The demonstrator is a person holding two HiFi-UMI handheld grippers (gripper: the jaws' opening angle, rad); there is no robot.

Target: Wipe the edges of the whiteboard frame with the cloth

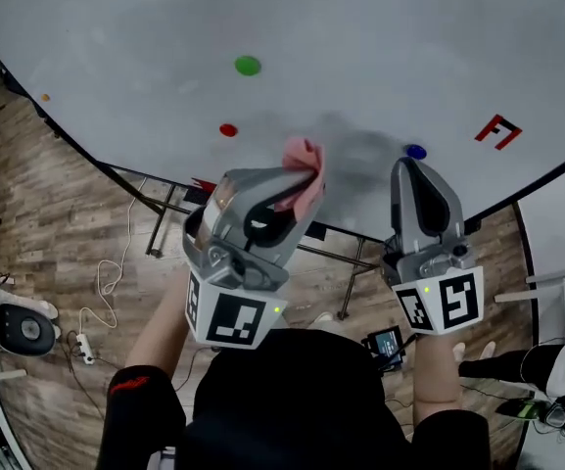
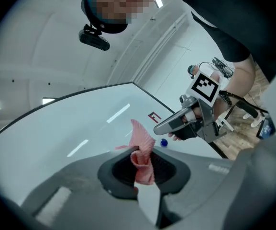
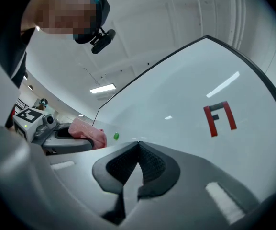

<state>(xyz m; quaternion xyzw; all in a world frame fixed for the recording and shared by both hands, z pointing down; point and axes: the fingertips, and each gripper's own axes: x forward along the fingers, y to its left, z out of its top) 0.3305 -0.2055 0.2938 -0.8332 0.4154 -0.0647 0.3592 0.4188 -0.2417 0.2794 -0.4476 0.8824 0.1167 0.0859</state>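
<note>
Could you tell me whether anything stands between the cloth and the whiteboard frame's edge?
Nothing visible does. The left gripper holds the cloth over the board, close to the whiteboard frame at its near edge. The right gripper, shut and empty, is off to the side.

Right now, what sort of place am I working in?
Probably a lab or office workroom: a large white whiteboard, wood-plank floor with a white power strip lying on it, strip ceiling lights.
</note>
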